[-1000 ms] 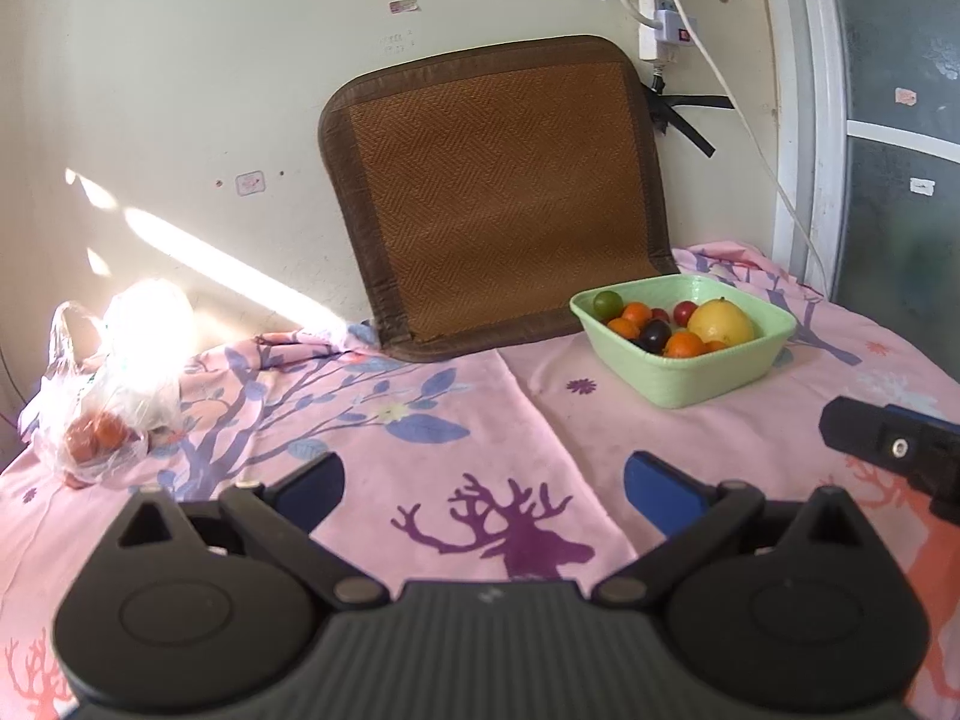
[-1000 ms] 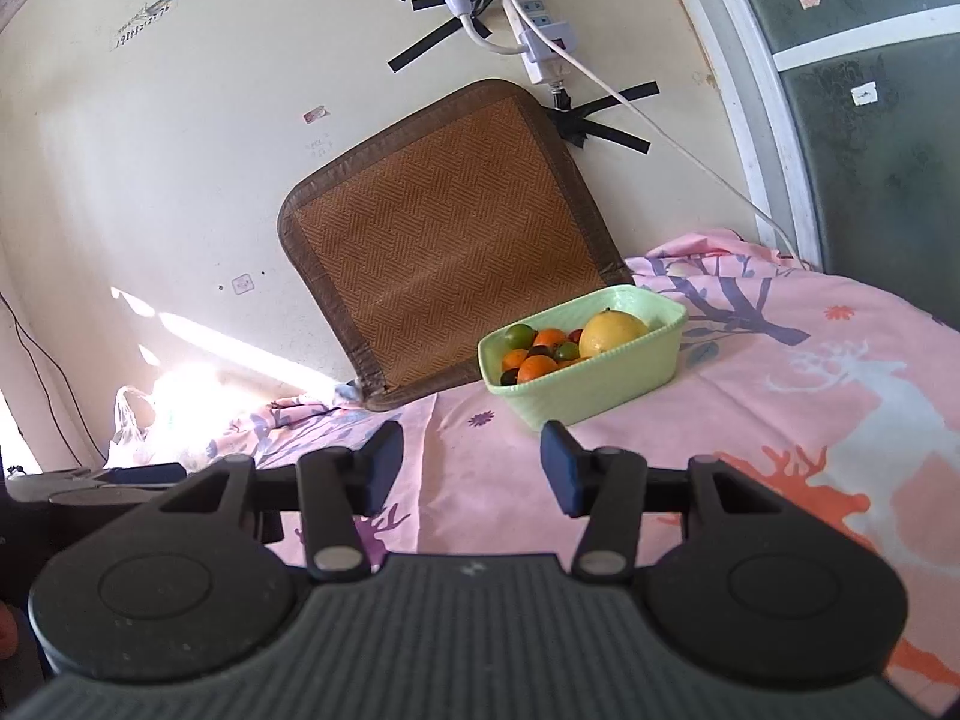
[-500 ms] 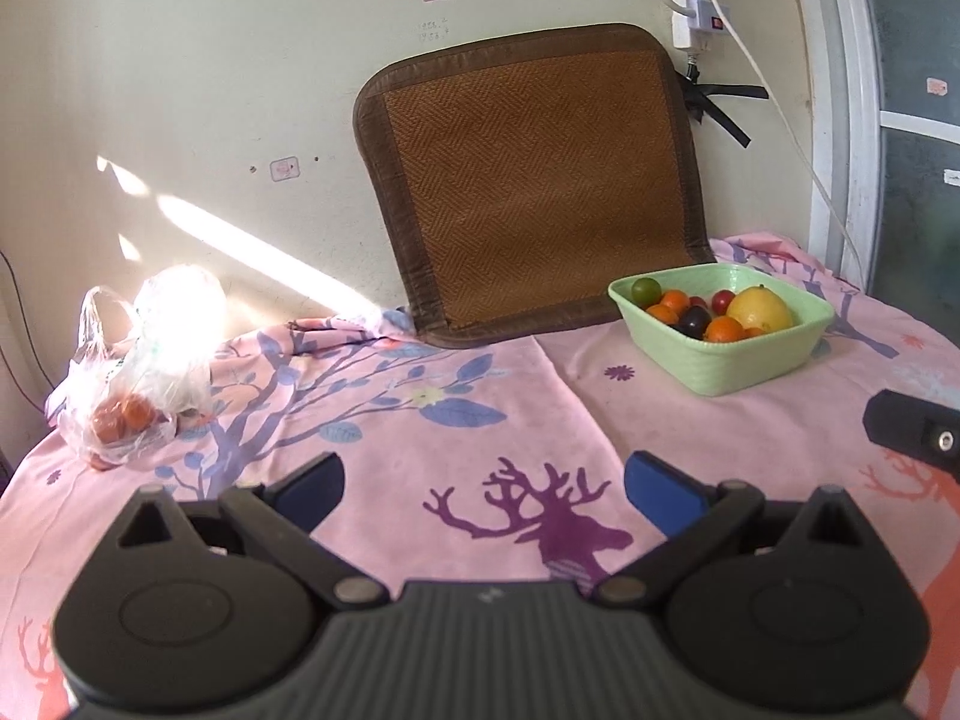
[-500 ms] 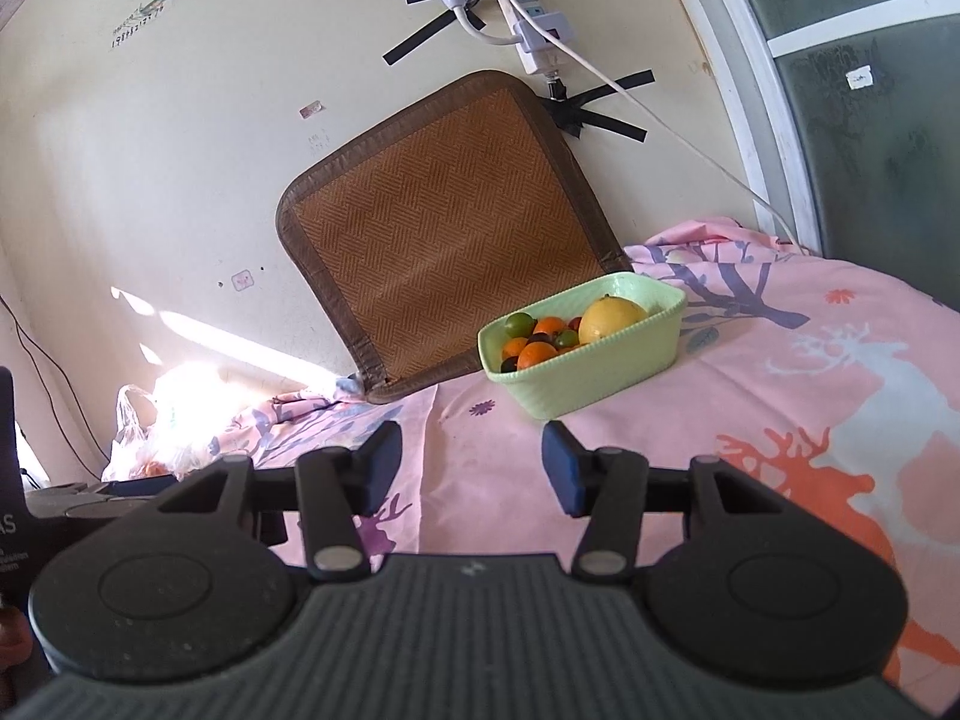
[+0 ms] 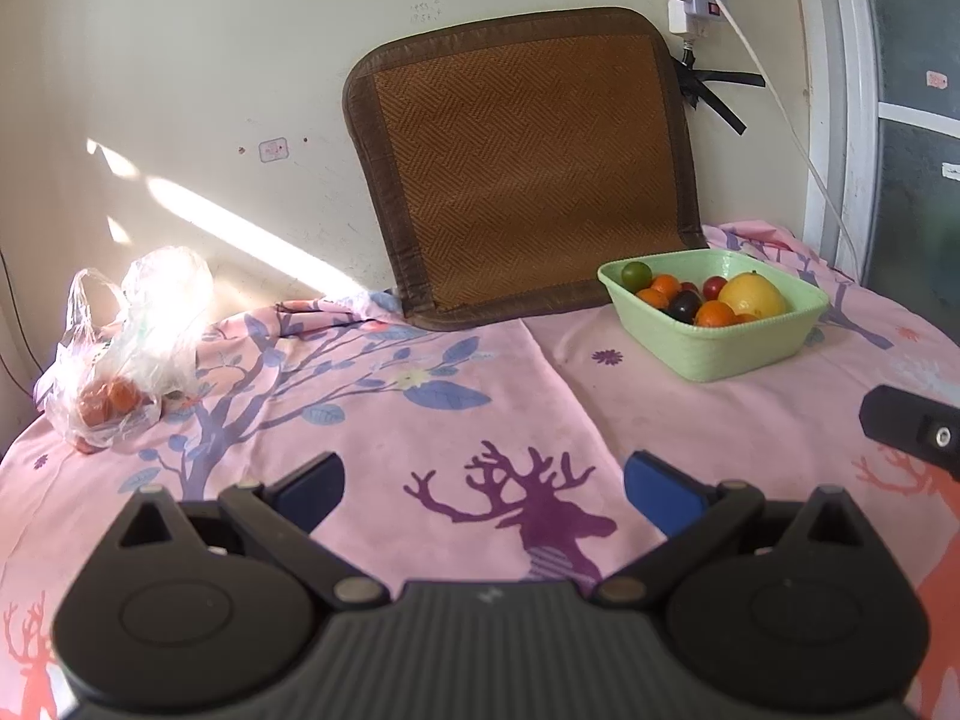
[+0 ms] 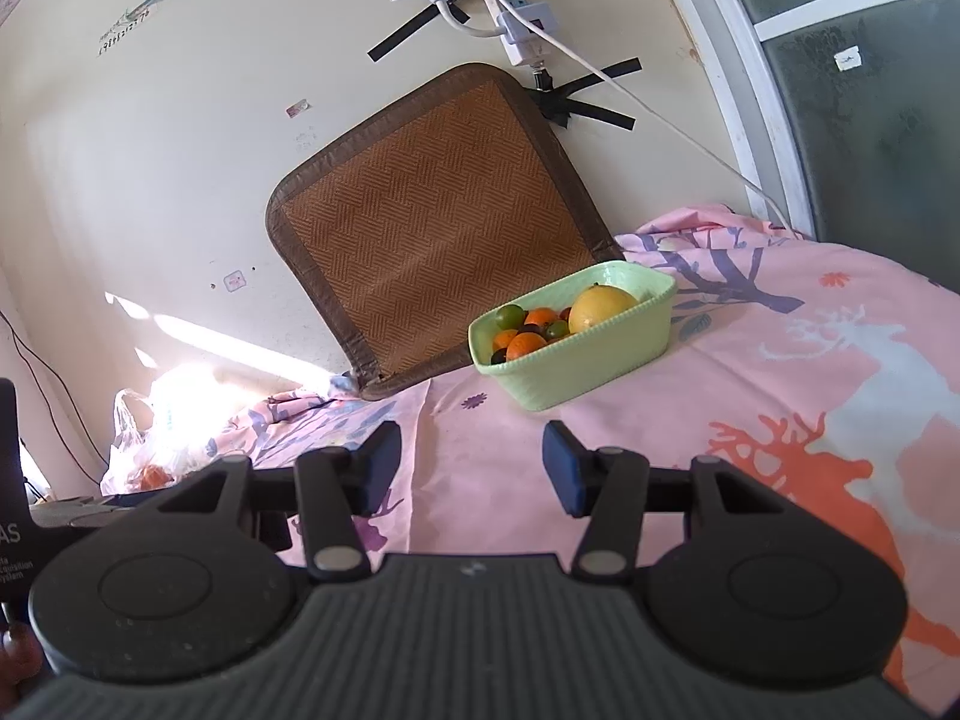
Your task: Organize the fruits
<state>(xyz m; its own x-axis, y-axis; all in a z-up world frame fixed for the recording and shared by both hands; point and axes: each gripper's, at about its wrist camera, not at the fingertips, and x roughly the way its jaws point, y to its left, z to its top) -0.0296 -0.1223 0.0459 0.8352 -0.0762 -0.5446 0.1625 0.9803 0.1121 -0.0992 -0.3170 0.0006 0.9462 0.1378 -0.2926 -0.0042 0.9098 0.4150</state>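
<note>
While both grippers hang over the pink deer-print cloth, neither one has anything in it — the left gripper has its blue fingers spread wide with bare cloth and a purple deer between them, and the right gripper is parted too, a bit narrower, also empty. The fruit sits mostly in a pale green bowl toward the far right of the table, just in front of a brown woven mat that leans on the wall. In the bowl I can make out a big yellow citrus, a few small oranges, a green round fruit, a dark plum-looking one and something red tucked behind. From the right wrist view the same bowl is straight ahead of the fingers and well apart from them, with the yellow citrus sticking up above the rim. Over on the far left, near the wall, there's a crumpled clear plastic bag with a couple of orange fruits at the bottom — it's blown out by sunlight so I can't count them. The bag also shows in the right view, beyond the left tool's body. The tip of the right tool pokes into the left view at the right edge. A power strip and cords are taped on the wall above the mat.
</note>
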